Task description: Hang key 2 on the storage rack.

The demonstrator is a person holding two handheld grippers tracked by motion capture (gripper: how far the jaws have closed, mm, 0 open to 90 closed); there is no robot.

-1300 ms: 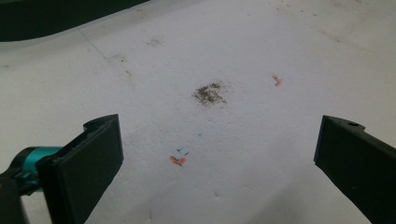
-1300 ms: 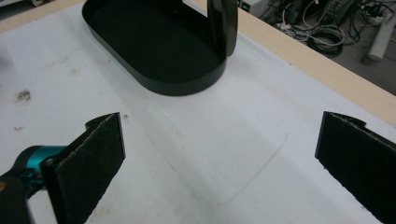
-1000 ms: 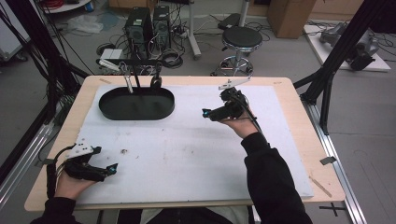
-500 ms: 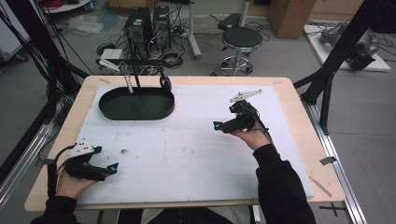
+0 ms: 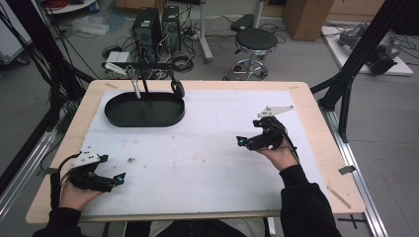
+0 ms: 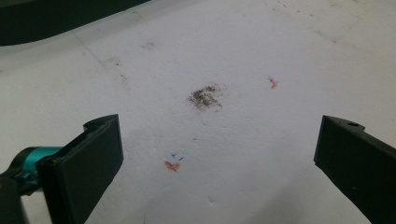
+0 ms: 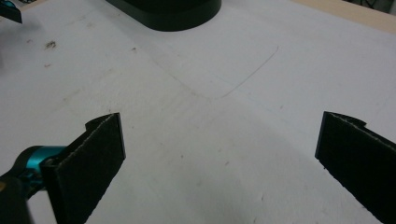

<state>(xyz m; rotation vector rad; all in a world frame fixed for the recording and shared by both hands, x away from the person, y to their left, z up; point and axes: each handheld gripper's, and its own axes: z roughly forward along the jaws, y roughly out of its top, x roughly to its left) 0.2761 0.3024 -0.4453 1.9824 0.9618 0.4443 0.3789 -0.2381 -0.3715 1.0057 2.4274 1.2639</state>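
My left gripper (image 5: 118, 177) rests low at the near left of the white sheet (image 5: 207, 158), held in a hand, its jaws wide apart with nothing between them (image 6: 219, 163). My right gripper (image 5: 241, 141) hovers over the right half of the sheet, pointing left, also open and empty (image 7: 219, 158). A black oval tray (image 5: 144, 110) sits at the far left of the sheet, and its near rim (image 7: 168, 11) appears at the top of the right gripper view. A black rack with hanging utensils (image 5: 148, 81) stands behind the tray.
A small dark smudge (image 6: 204, 95) and orange flecks (image 6: 173, 165) mark the sheet ahead of the left gripper. The wooden table edge (image 5: 316, 108) borders the sheet on the right. A stool (image 5: 254, 42) and computer cases (image 5: 155, 24) stand on the floor beyond the table.
My right gripper has drawn back from near the tray toward the near right of the sheet. The left gripper has stayed where it was.
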